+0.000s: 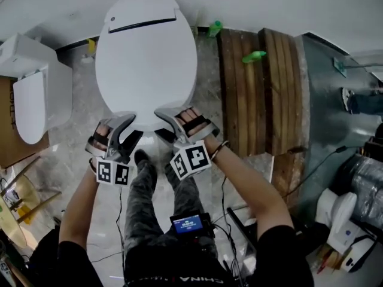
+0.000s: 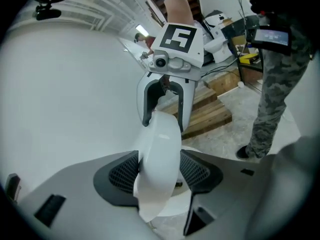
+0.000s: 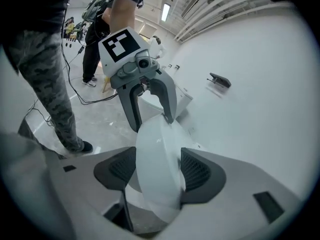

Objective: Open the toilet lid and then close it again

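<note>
Head view, far left: a second white toilet (image 1: 33,94) stands on the floor (image 1: 78,133) against a cardboard box (image 1: 7,124), well apart from the work. Next comes the left claw (image 1: 130,130), which has the front rim of the toilet lid (image 1: 146,58) clamped between its two pads (image 2: 122,171). The left gripper view shows the white rim filling the gap, with both dark gridded pads pressed to it. The lid itself is a broad white oval at the middle, its hinge end away from the person and its front edge at the two claws. Just beside the left one, the right claw (image 1: 163,124) bites the same front rim, and the right gripper view shows its pads tight on either face. Each claw looks across the rim at the other. Further right, wooden pallets (image 1: 263,88) lie beside the toilet.
</note>
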Motion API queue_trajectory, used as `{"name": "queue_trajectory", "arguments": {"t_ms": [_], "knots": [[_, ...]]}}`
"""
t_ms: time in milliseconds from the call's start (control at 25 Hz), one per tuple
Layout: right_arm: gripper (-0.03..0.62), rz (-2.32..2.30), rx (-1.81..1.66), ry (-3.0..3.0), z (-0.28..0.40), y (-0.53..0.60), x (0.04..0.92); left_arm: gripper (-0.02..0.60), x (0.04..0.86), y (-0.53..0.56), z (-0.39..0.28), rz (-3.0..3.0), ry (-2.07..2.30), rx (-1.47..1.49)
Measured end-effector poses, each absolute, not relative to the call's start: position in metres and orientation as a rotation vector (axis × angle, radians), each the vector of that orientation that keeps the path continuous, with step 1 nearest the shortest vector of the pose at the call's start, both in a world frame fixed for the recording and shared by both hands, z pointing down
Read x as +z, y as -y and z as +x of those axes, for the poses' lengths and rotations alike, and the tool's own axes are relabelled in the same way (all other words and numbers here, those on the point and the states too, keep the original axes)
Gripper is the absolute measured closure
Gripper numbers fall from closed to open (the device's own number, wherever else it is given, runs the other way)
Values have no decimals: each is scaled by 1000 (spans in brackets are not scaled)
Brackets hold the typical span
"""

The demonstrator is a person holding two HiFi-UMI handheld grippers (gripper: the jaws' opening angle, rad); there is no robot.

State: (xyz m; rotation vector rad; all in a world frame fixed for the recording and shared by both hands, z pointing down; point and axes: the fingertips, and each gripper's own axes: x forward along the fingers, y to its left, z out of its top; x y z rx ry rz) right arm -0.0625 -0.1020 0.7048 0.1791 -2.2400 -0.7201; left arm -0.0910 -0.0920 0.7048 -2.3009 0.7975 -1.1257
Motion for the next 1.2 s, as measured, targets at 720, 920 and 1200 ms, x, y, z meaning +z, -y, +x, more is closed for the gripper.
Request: {"name": "queue_trajectory", "arguments": {"t_ms": [720, 920, 1200], "knots": [[332, 63, -436, 2332, -96, 206, 526, 341, 522, 196, -125, -2544, -832, -1085], [332, 18, -348, 2326, -102, 232, 500, 340, 495, 222, -131, -2612, -826, -1085], [332, -11, -264, 2339, -109, 262, 475, 339, 468, 253, -139, -2664, -846, -1097]]}}
